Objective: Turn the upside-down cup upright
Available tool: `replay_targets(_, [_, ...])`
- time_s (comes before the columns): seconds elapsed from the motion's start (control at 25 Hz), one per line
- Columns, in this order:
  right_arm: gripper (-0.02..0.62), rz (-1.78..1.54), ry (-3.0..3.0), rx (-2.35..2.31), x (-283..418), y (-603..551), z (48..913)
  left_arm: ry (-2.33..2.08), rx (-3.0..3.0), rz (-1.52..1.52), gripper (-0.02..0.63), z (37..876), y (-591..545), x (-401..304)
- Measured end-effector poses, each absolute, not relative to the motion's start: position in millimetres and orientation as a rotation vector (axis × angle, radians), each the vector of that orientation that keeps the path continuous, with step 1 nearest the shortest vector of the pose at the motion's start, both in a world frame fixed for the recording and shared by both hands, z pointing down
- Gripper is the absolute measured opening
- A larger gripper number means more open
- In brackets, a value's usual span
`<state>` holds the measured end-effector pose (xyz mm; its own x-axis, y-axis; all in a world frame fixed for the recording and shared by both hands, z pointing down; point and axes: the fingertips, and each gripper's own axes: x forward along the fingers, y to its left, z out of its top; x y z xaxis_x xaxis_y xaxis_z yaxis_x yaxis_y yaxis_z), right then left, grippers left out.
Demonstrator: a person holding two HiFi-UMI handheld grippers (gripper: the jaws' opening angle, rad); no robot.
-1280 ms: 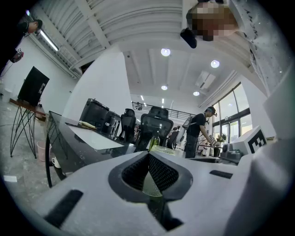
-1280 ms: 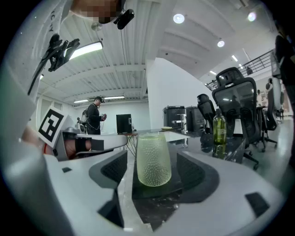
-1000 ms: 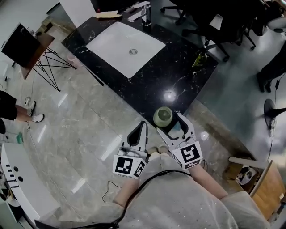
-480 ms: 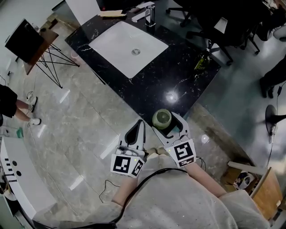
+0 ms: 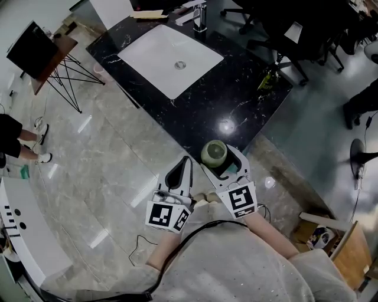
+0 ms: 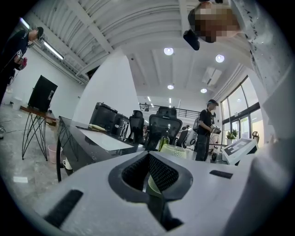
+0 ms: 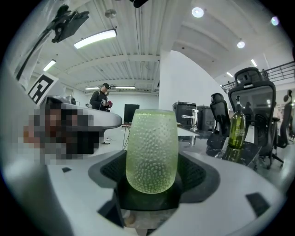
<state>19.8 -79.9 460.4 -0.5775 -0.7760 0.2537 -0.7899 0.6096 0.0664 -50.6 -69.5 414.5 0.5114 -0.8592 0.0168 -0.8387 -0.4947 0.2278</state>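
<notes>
A pale green dimpled glass cup stands between the jaws of my right gripper, rounded end down and flat end up, and the pads press on its sides. From the head view the cup shows as a green circle at the near corner of the black counter, held in the right gripper. My left gripper hangs just left of it over the floor, jaws shut with nothing in them. In the left gripper view the pads meet and the cup shows beyond them.
The counter carries a white sink basin, a faucet and a green bottle. Office chairs stand behind it. A black board on a wire stand is at the left, and a wooden crate sits at the lower right.
The right gripper with the cup has rolled slightly and its marker cube has shifted a little left. The left gripper has stayed put.
</notes>
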Motion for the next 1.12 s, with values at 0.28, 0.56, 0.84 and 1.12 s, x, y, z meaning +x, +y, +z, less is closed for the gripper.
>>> replay_targets(0.28, [0.324,0.026,-2.572,1.288,20,-79,461,-1.466,2.539,-0.152,0.006,419,-64,-57])
replay_targets(0.56, [0.324,0.074,-2.576,1.278,21,-79,461,-1.487,2.526,-0.165,0.006,417,-61,-62])
replay_targets(0.84, [0.324,0.305,-2.652,1.255,22,-77,454,-1.505,2.514,-0.164,0.006,412,-59,-63])
replay_targets(1.12, [0.324,0.643,-2.733,1.218,20,-75,438,-1.512,2.508,-0.174,0.006,404,-60,-64])
